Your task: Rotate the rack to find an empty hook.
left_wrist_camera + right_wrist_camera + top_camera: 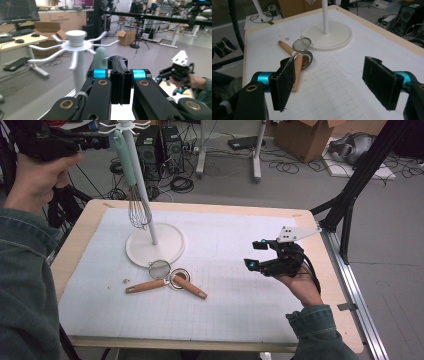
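A white hook rack [148, 195] stands on a round base [172, 251] at the mat's back left. A whisk [139, 210] with a mint-green handle [100, 58] hangs from it. My left gripper [101, 141] is held high beside the rack's top [76, 41], just short of the handle, jaws shut with nothing seen between them [119, 65]. A small mesh strainer [160, 268] and a second wooden-handled utensil [186, 283] lie crossed in front of the base. My right gripper [255, 254] hovers open over the mat's right side, aimed at them [333, 82].
A white gridded mat [225, 295] covers the wooden table [77, 237]. Black frame legs [350, 200] stand past the table's right edge. Cables, computer cases and a cardboard box [305, 137] lie on the floor beyond.
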Demonstrator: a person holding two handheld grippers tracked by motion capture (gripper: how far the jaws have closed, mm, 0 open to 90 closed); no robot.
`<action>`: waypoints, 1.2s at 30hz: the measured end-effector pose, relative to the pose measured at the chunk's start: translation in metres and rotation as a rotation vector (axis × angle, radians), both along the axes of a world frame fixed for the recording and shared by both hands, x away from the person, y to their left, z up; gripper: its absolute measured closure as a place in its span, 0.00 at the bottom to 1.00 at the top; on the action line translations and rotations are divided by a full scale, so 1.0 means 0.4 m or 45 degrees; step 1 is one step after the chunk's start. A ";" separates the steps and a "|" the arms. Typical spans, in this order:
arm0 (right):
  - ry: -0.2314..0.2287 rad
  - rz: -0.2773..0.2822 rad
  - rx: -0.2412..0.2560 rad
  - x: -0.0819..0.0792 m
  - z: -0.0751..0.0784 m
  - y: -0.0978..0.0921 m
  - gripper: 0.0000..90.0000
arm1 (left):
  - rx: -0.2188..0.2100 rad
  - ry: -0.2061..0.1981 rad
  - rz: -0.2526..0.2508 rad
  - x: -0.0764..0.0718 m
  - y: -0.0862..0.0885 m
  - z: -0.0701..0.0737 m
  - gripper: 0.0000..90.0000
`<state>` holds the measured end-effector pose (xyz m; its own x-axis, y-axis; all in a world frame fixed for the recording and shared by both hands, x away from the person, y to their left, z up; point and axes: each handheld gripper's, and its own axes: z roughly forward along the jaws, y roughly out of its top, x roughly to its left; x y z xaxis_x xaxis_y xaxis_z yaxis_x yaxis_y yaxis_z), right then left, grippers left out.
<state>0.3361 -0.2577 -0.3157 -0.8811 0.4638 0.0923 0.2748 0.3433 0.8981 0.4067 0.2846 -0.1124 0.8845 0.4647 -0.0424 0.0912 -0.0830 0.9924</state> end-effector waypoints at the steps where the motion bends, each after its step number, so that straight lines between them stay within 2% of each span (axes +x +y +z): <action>1: 0.003 -0.003 0.002 -0.001 0.001 0.000 0.29 | -0.005 -0.004 -0.003 -0.006 -0.004 0.000 1.00; 7: -0.004 -0.001 0.008 -0.002 0.004 0.008 0.29 | 0.015 -0.020 -0.035 -0.024 -0.046 0.007 1.00; 15: -0.021 0.006 0.018 -0.009 0.014 0.017 0.29 | 0.010 -0.009 -0.047 0.000 -0.091 0.001 1.00; 20: -0.025 0.008 0.018 -0.006 0.017 0.017 0.29 | 0.005 -0.004 -0.011 0.016 -0.090 -0.003 1.00; 26: -0.040 0.001 0.027 -0.008 0.020 0.009 0.29 | -0.004 -0.005 0.002 0.026 -0.083 -0.006 1.00; 30: -0.041 -0.002 0.026 -0.008 0.021 0.005 0.29 | -0.008 -0.001 0.007 0.029 -0.070 -0.006 1.00; 36: -0.041 -0.005 0.027 -0.009 0.022 0.002 0.29 | -0.010 0.010 0.058 0.031 -0.045 -0.006 1.00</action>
<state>0.3324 -0.2569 -0.3068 -0.8818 0.4658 0.0741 0.2474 0.3229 0.9135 0.4193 0.2667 -0.1147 0.8620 0.5040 -0.0531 0.1023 -0.0706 0.9922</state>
